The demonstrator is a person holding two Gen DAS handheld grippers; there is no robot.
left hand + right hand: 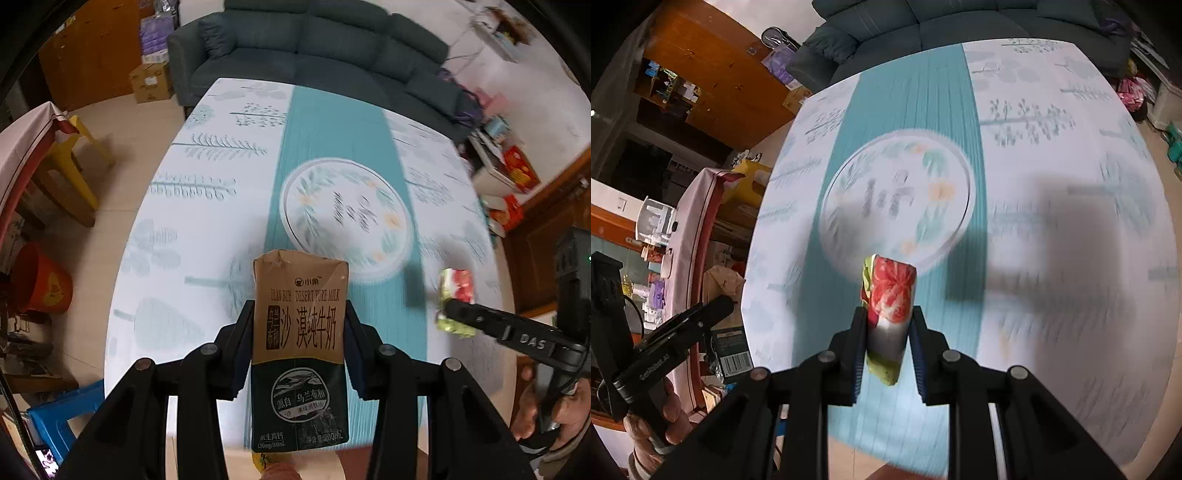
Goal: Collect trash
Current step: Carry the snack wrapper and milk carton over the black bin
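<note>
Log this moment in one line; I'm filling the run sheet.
left claw: shut on milk carton | right claw: shut on wrapper | both above table

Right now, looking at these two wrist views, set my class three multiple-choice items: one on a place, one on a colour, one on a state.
1. Where does the round plate lie?
A. On the teal stripe of the tablecloth
B. On the sofa
C. On the floor

2. What colour is the upper half of the milk carton?
A. Bright blue
B. Brown
C. White

3. What is the state of the right gripper?
A. Open and empty
B. Closed on a red and green wrapper
C. Resting flat on the table

Answers:
1. A, the plate sits on the teal band that runs down the middle of the cloth.
2. B, the carton in the left gripper is brown above and dark below.
3. B, its fingers press both sides of the wrapper, held up above the table.
</note>
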